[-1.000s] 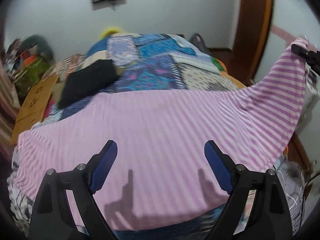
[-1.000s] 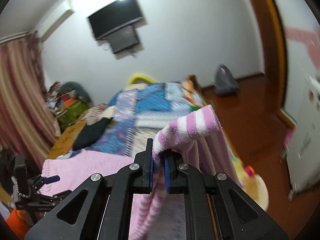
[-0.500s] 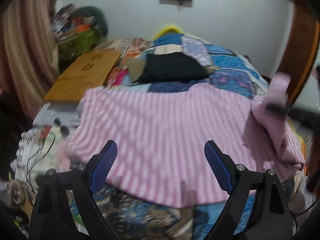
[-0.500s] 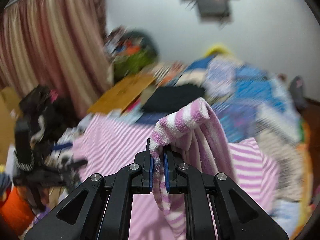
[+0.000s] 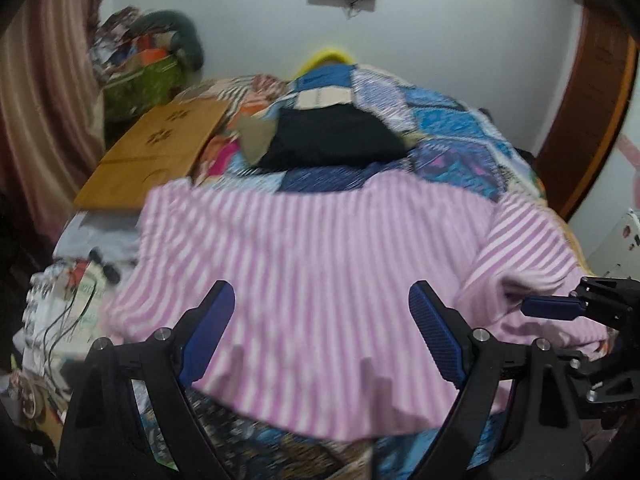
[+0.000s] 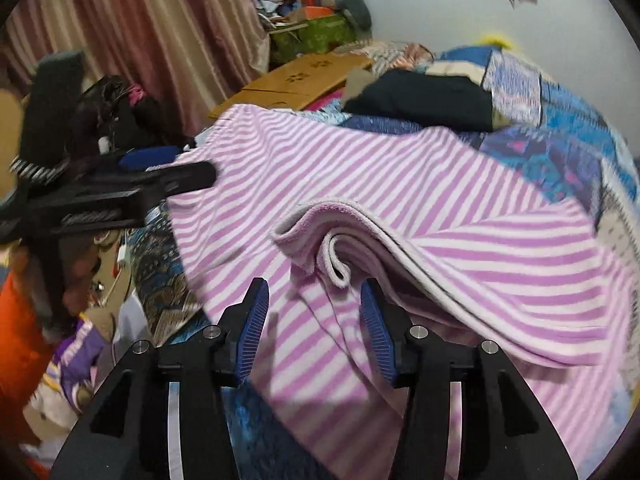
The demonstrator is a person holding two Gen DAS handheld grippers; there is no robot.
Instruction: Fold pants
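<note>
On the bed (image 5: pixel 460 128), both tongs gape over pants (image 5: pixel 320 264).

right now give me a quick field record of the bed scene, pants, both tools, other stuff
pants: pink and white striped pants spread across the bed, right end folded back over itself
left tool: left tool open, above the near edge of the pants, holding nothing
right tool: right tool open, fingers either side of the folded edge, not gripping it
surface: patchwork quilt
other items: black garment beyond the pants; flat cardboard at the bed's left
</note>
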